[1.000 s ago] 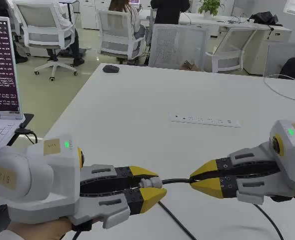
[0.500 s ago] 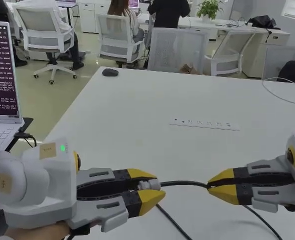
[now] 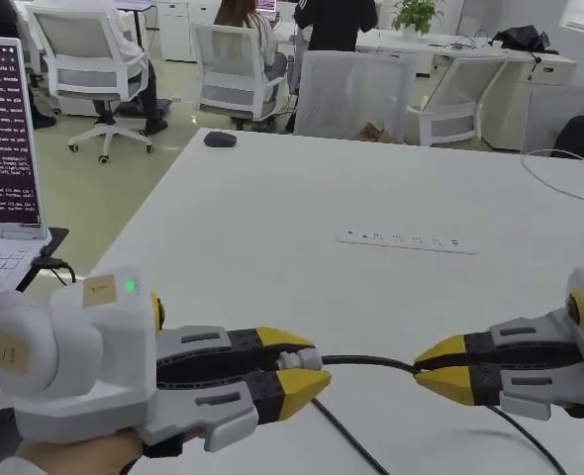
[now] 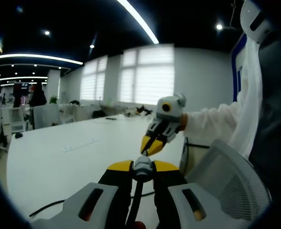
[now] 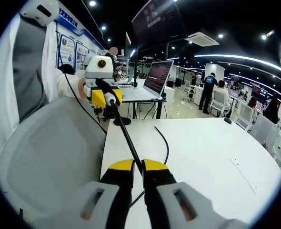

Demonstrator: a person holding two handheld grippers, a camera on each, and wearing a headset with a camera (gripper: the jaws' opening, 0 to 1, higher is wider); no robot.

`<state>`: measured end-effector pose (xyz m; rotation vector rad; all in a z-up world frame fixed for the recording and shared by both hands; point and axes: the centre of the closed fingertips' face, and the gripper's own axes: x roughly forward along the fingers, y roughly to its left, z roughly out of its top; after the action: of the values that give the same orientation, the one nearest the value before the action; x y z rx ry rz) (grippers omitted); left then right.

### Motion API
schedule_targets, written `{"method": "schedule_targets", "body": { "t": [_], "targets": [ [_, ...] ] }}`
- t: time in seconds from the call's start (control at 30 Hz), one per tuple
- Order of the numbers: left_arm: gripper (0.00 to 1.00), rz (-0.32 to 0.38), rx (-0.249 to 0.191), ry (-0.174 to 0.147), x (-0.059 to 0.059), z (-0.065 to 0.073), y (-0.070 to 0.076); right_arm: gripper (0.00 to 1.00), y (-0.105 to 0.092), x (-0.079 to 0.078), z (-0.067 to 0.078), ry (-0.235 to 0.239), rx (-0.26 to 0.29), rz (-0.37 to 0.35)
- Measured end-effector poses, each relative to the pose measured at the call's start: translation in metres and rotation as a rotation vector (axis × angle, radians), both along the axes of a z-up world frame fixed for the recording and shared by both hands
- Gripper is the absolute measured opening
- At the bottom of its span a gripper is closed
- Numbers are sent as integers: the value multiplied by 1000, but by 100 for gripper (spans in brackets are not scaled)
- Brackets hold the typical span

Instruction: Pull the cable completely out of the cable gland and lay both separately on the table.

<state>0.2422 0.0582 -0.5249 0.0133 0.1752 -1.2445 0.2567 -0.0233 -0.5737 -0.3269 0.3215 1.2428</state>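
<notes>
In the head view, your left hand-held gripper (image 3: pixel 317 364) sits low over the near edge of the counter (image 3: pixel 272 218), its yellow jaws closed on the pale cable gland (image 3: pixel 297 360), which pokes out between the tips. The black cable (image 3: pixel 371 362) leaves the gland and runs straight across to your right hand-held gripper (image 3: pixel 419 368), whose jaws are pinched shut on it. Gland and cable both hang above the counter, and the cable is not yet out of the gland. More black cable lies on the counter below the two grippers, running towards the near edge. Further in, towards the middle of the counter, lies a white power strip (image 3: pixel 406 239), and a dark mouse (image 3: pixel 220 139) rests near the far left corner. An open laptop (image 3: pixel 5 139) stands off the counter's left edge.

In the left gripper view, your own jaws hold the gland between their yellow tips, with the cable passing back down between them. The right hand-held gripper faces you just beyond the gland, held by a hand in a white sleeve (image 4: pixel 212 124).

In the right gripper view, your own jaws are closed tight on the cable, which runs straight up to the gland clamped in the left hand-held gripper, with the laptop behind it
</notes>
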Motion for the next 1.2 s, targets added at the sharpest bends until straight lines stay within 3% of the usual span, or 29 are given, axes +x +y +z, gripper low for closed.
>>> {"method": "schedule_targets", "body": {
  "t": [0.17, 0.33, 0.5, 0.87, 1.07, 1.2],
  "targets": [
    [17, -2, 3, -1, 0, 0, 0, 12, 3, 4, 3, -9, -39, -7],
    [17, -1, -4, 3, 1, 1, 0, 20, 28, -5, 29, -104, -41, 81],
    [17, -7, -1, 3, 0, 0, -1, 23, 54, -14, 44, -142, -19, 148],
    [17, -11, -3, 5, -1, 1, -1, 20, 75, -20, 45, -154, -9, 214],
    [17, -15, -4, 5, -1, 1, -2, 8, 78, -22, 43, -150, -11, 240],
    [17, -20, -2, 5, -2, 1, -2, 6, 77, -24, 41, -153, -7, 250]
  ]
}}
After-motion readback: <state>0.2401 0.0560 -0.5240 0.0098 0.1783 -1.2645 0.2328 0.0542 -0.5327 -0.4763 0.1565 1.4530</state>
